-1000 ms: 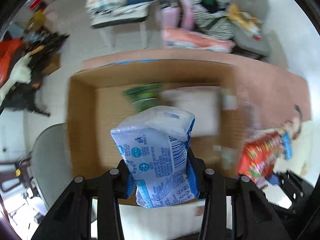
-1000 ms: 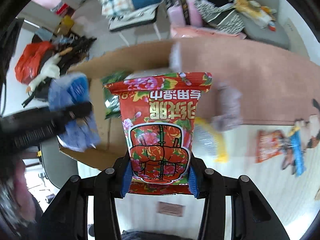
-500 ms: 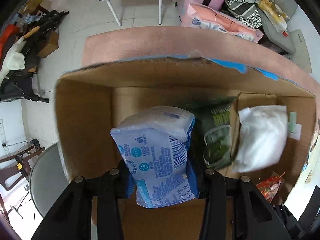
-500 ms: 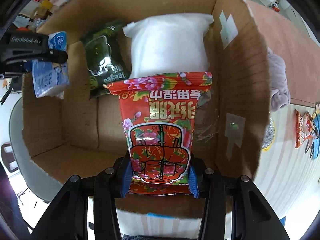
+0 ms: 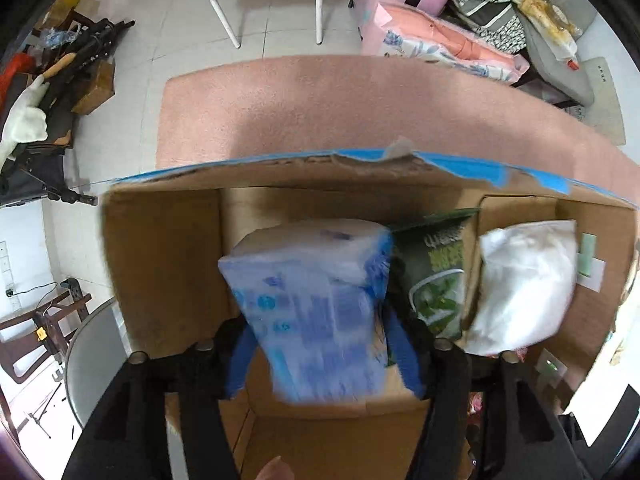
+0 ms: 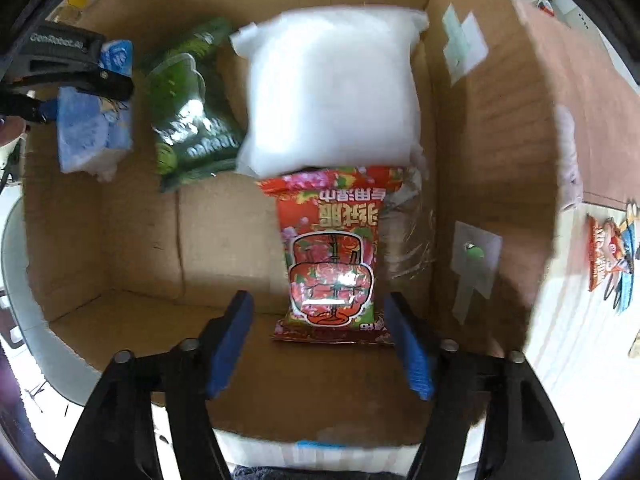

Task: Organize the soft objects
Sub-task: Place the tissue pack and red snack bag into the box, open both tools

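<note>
An open cardboard box (image 5: 280, 168) fills both views. In the left wrist view a blue and white tissue pack (image 5: 316, 312) hangs blurred between my left gripper's (image 5: 320, 356) blue pads; the jaws are opening and the pads stand just clear of it. A green pack (image 5: 436, 276) and a white pillow pack (image 5: 524, 284) lie to its right. In the right wrist view the red floral pack (image 6: 332, 252) rests on the box floor (image 6: 140, 240) against the white pack (image 6: 332, 92). My right gripper (image 6: 320, 340) is opening wide, with its pads off the red pack.
The box stands on a pink mat (image 5: 360, 104). Beyond it are white chair legs (image 5: 224, 20), pink bags (image 5: 436, 40) and floor clutter (image 5: 60, 80). Outside the box's right wall lie snack packs (image 6: 604, 252). A grey round seat (image 5: 92, 360) sits at the left.
Both grippers came down into the box and then spread their jaws. The red pack has dropped from the right jaws onto the box floor. The blue pack has come loose in the left jaws.
</note>
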A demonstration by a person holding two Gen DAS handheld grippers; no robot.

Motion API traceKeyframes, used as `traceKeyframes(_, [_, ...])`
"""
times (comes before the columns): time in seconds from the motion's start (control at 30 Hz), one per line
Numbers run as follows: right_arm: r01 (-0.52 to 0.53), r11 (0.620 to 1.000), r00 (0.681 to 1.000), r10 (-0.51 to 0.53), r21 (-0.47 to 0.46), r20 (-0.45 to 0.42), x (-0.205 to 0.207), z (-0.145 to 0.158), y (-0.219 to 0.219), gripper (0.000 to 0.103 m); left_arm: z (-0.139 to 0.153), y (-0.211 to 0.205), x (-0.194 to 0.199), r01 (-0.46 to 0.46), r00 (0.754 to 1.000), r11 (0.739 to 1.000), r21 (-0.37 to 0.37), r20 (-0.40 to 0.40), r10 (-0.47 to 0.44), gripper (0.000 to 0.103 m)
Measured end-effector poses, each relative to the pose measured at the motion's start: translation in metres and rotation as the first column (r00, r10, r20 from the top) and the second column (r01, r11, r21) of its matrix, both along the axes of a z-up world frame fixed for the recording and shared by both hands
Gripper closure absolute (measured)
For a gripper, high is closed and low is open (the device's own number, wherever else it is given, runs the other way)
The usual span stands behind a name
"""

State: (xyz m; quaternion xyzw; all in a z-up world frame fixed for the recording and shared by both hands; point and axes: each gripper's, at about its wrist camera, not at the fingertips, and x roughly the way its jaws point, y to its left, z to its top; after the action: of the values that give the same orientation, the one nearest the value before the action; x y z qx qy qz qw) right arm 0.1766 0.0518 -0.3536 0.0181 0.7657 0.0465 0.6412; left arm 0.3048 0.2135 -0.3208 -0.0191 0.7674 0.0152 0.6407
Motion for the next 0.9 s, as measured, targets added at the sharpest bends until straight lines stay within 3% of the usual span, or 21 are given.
traceKeyframes(0.07, [-0.007,1.000,1.000,0.007,-0.003,0.030,0.003,0.013,0.002,0.022,0.014,0.001,-0.004,-0.001,1.000,1.000,-0.008,0.029,0.001,0.037])
traceKeyframes(0.1, [-0.009,1.000,0.999,0.009,-0.005,0.039,0.003,0.017,0.003,0.022,0.021,0.001,-0.006,-0.003,0.999,1.000,-0.014,0.040,0.004,0.031])
traceKeyframes(0.13, [-0.008,1.000,0.999,0.009,-0.008,0.054,0.002,0.024,0.003,0.020,0.029,0.002,-0.009,-0.007,0.998,1.000,-0.020,0.059,0.008,0.018])
traceKeyframes(0.2, [-0.014,1.000,0.997,0.015,-0.009,0.081,0.000,0.036,0.005,0.014,0.042,0.003,-0.016,-0.005,0.996,1.000,-0.020,0.089,0.007,0.006])
traceKeyframes(0.33, [-0.022,1.000,0.990,0.023,-0.013,0.138,-0.006,0.057,0.003,0.000,0.064,0.004,-0.044,-0.006,0.992,0.999,-0.052,0.125,0.012,0.005])
traceKeyframes(0.57, [-0.027,0.999,0.976,0.031,-0.019,0.217,-0.007,0.104,-0.013,0.000,0.108,0.000,-0.102,0.001,0.975,0.997,-0.071,0.221,0.014,0.004])
traceKeyframes(0.9, [-0.052,0.999,0.947,0.052,-0.009,0.316,-0.037,0.168,-0.024,0.000,0.157,-0.009,-0.160,0.006,0.947,0.999,-0.032,0.321,0.004,0.004])
